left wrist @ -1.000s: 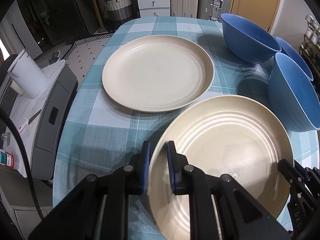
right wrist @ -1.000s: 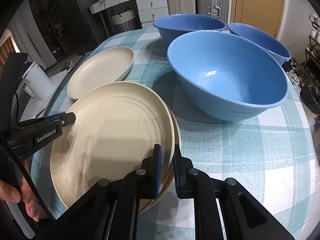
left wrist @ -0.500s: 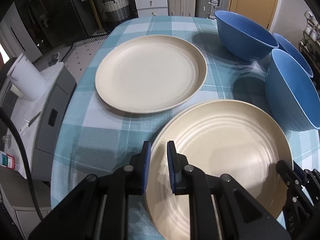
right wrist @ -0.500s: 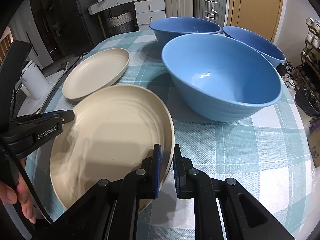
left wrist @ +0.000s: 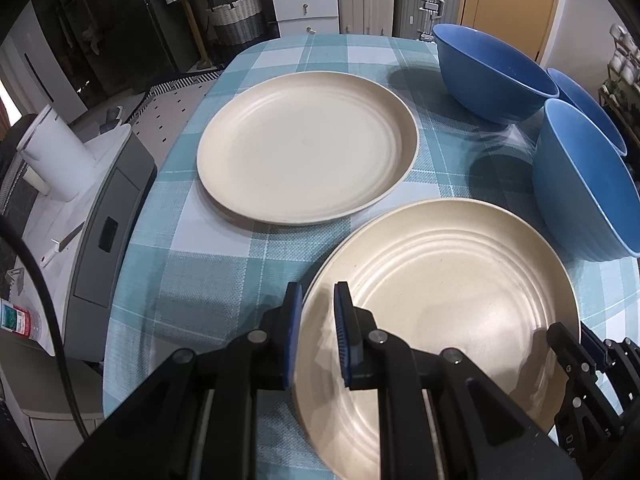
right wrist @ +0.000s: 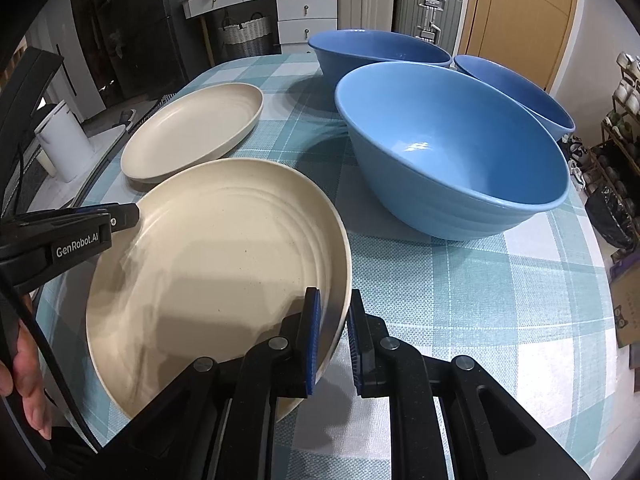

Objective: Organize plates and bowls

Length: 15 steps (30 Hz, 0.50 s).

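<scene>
Cream-coloured and ridged, the near plate (left wrist: 440,320) is gripped from both sides above the teal checked tablecloth (left wrist: 208,280). The left gripper (left wrist: 316,336) has its blue-padded fingers pinched on the plate's left rim, one pad outside and one inside. The right gripper (right wrist: 332,336) is clamped the same way on the plate's right rim, its inner pad over the plate's floor and its outer pad just beyond the edge. From the right wrist view the plate looks tilted, its near edge toward the camera; whether any part of it touches the cloth cannot be told.

Farther back and to the left lies a second cream plate (left wrist: 308,160), flat on the cloth and apart from the held one. Three blue bowls stand on the right side of the table: the nearest bowl (right wrist: 452,152) sits just beside the held plate, a far bowl (right wrist: 376,52) stands behind it, and a third bowl (right wrist: 516,92) lies to the far right, partly hidden by the nearest one. Off the table's left edge stands a white jug (left wrist: 56,156) on a grey appliance (left wrist: 108,216).
</scene>
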Tool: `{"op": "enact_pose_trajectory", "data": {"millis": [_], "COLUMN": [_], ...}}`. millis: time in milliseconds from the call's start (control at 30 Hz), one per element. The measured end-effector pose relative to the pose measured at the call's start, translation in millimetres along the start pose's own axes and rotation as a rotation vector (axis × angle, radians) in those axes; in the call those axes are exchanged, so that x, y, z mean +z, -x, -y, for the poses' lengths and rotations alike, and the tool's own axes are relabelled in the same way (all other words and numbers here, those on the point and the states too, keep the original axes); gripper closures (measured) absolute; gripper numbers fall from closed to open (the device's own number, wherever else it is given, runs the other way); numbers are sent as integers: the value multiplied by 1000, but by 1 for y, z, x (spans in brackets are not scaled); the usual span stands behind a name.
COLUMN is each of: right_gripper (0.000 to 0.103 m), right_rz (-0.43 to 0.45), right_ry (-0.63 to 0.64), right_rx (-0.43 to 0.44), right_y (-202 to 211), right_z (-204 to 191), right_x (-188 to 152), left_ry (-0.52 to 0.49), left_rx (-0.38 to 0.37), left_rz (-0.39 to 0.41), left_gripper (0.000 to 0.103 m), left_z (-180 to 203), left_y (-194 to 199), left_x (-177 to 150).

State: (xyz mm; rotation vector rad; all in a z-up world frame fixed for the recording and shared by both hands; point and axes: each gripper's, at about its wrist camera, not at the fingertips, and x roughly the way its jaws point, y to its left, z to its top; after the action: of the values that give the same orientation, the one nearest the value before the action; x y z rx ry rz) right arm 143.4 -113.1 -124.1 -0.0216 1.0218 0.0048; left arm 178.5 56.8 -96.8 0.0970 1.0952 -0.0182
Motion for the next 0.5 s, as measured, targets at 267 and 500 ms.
{"op": "enact_pose_trajectory", "data": {"millis": [267, 500], "right_gripper": [90, 90], "right_rz": [-3, 4], "right_ry": [12, 30], "right_rx": [-1, -12], "right_y": [1, 1], "right_z": [-1, -2], "right_x": [-2, -2], "left_ry": [13, 10], "left_rx": [-4, -5], "left_rz": [3, 2], "left_gripper": [89, 89], "left_z": [-5, -6], "left_y": [1, 0], "left_x": [1, -2]}}
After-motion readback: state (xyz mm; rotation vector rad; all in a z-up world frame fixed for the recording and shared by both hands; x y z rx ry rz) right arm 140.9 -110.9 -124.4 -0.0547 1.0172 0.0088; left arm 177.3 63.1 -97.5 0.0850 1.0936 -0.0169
